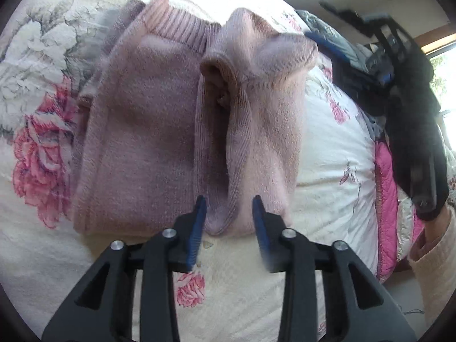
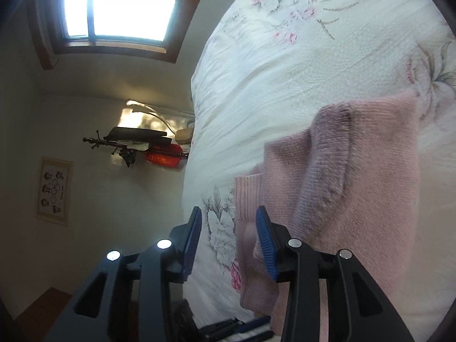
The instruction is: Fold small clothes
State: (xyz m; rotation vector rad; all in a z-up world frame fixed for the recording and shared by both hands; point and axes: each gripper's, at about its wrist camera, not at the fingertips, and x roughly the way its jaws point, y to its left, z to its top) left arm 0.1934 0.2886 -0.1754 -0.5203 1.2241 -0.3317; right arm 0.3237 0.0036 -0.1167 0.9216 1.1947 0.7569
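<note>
**Pink knit sweater folded on the floral bed**

The left tool [image 1: 229, 211] is released, its ribbed blue pads astride the sweater's near hem without pinching it. The right tool [image 2: 228, 228] is also released, empty, over the bed's edge. The pink sweater [image 1: 159, 131], a soft fuzzy knit with ribbed cuffs, lies folded lengthwise on the cream floral bedspread [image 1: 327, 171], near its edge. Beyond stands a wood-framed window [image 2: 119, 8].

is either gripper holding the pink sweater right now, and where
Nothing is held. The left gripper has its jaws open astride a fold of the pink sweater, not clamped. The right gripper is open too.
</note>
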